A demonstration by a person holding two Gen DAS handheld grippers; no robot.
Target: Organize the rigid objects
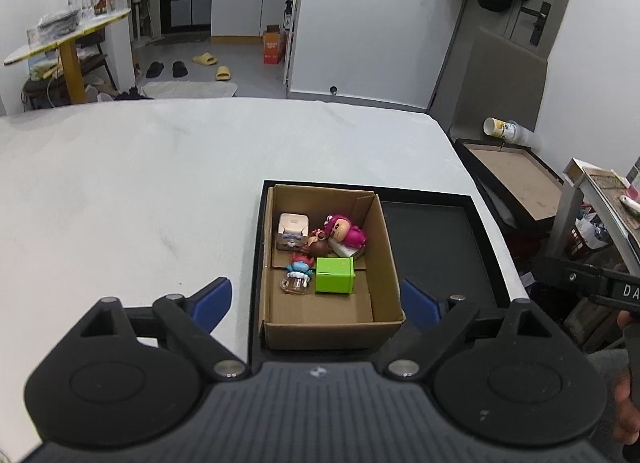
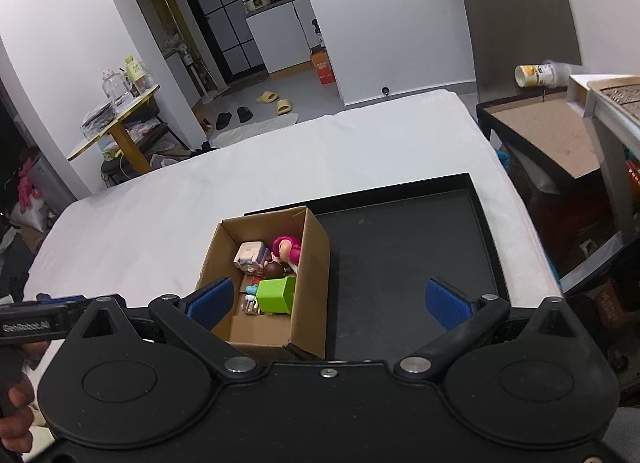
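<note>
left gripper spread wide, holding nothing | right gripper same, spread and bare | toys piled in cardboard box on black tray | probably best going straight down, grabbing green cube first, staying off box walls

Left gripper held level, fingers spread wide, blue pads far apart, nothing between them; right gripper likewise wide open, blue pads apart, empty; bare hand gripping left handle visible at right wrist view's lower left edge.
</note>
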